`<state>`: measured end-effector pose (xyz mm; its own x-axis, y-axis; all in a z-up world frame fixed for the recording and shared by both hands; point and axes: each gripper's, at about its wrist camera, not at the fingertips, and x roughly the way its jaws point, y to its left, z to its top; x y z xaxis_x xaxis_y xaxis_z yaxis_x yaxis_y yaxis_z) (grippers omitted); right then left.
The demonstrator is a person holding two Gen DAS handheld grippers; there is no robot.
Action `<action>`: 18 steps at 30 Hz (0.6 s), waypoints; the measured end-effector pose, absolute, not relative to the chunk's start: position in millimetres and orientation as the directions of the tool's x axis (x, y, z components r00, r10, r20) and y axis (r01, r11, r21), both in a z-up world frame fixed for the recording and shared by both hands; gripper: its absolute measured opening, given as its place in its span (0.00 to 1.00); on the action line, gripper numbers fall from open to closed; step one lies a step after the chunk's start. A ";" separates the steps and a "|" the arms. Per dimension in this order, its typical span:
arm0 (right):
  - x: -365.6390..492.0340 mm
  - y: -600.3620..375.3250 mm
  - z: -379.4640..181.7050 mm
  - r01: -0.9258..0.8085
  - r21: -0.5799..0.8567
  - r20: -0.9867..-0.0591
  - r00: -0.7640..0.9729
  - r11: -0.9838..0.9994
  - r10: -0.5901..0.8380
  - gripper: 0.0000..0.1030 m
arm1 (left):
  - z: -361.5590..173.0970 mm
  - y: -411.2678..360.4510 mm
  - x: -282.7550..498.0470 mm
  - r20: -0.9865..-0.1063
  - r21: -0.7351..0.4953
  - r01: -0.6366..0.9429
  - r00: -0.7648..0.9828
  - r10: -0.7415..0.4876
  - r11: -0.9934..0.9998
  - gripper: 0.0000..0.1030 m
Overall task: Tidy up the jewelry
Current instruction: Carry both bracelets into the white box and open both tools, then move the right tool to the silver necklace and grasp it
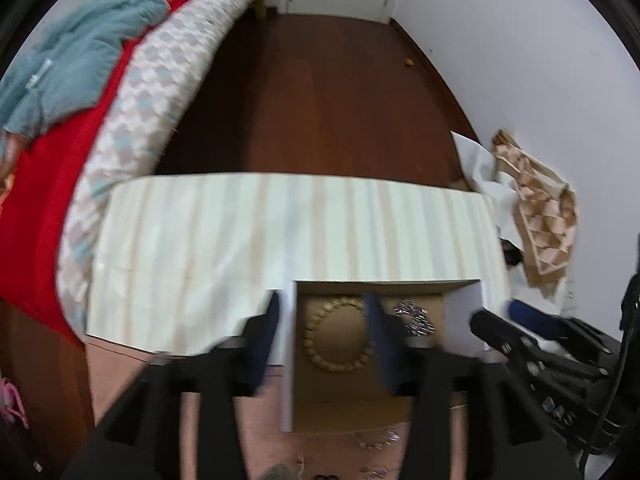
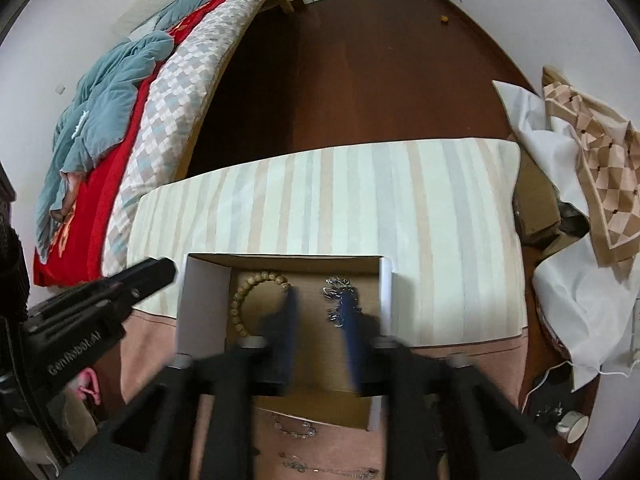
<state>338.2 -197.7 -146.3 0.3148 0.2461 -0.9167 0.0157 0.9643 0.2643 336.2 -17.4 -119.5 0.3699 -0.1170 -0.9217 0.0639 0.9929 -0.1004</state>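
Right wrist view, striped tablecloth (image 2: 360, 216), wooden floor (image 2: 360, 60), bed (image 2: 192, 76), both jaws open, empty.

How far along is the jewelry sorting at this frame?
Partly done. The beaded bracelet and a silver chain piece already lie inside the cardboard box. Nothing is in hand: the right gripper hovers open over the box, and the left gripper is open too. Left to do: at least two more chains lie on the pink cloth in front of the box.
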 end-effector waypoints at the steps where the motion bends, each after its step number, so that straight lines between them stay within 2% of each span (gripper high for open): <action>1: 335.6 -197.6 -144.7 0.014 0.247 -0.918 0.323 0.969 0.229 0.62 | -117.4 -16.0 331.7 -0.916 -0.060 0.050 0.394 -0.075 0.997 0.67; 4: 322.4 -195.7 -143.3 0.029 0.145 -0.933 0.338 0.989 0.127 0.78 | -116.2 -10.2 320.7 -0.899 -0.012 0.028 0.437 -0.023 1.000 0.74; 5: 317.5 -194.4 -144.9 0.037 0.096 -0.938 0.337 0.995 0.078 0.82 | -117.5 -8.3 314.2 -0.892 0.004 0.017 0.452 -0.004 1.000 0.87; 7: 305.7 -191.7 -148.0 0.052 0.026 -0.940 0.342 0.998 0.006 0.96 | -120.2 -6.5 305.8 -0.882 0.032 0.010 0.470 0.023 0.999 1.00; 12: 279.0 -184.9 -158.5 0.061 -0.061 -0.934 0.348 0.996 -0.078 0.99 | -129.9 -5.4 283.6 -0.878 0.083 0.019 0.474 0.065 0.996 1.00; 18: 260.7 -178.1 -153.7 0.069 -0.086 -0.916 0.386 0.994 -0.106 1.00 | -127.2 -2.7 263.4 -0.871 0.101 0.009 0.485 0.083 0.995 1.00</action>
